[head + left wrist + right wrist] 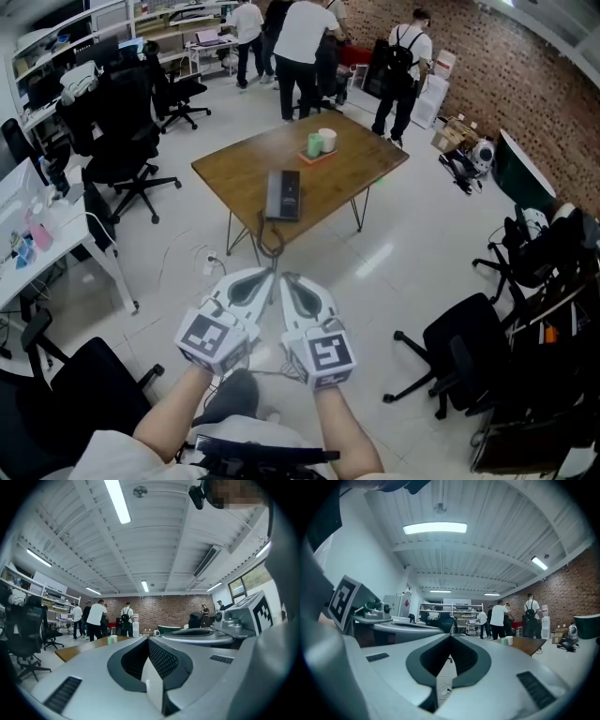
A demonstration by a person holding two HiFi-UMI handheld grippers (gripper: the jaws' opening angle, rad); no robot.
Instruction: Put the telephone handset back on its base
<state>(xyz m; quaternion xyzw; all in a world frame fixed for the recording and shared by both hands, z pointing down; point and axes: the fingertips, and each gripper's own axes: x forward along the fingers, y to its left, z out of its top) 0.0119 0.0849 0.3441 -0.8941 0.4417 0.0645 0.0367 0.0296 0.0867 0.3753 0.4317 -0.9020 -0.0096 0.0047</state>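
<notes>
A dark telephone (pixel 283 194) lies on the near part of a wooden table (pixel 352 164). From this distance I cannot tell its handset from its base. A dark cord (pixel 271 240) hangs in a loop from the table's near edge. My left gripper (pixel 269 276) and right gripper (pixel 285 279) are side by side over the floor, short of the table, pointing towards it. Both are shut with nothing between the jaws. The left gripper view shows shut jaws (pixel 148 639) and the table top (pixel 70 651) beyond. The right gripper view shows shut jaws (pixel 450 636) and the table (pixel 530 644) at right.
Two cups on a small tray (pixel 321 143) stand at the table's far side. Several people (pixel 305 42) stand beyond it. Black office chairs (pixel 127 141) and desks line the left. Another black chair (pixel 459 352) stands at right, below a brick wall (pixel 525 66).
</notes>
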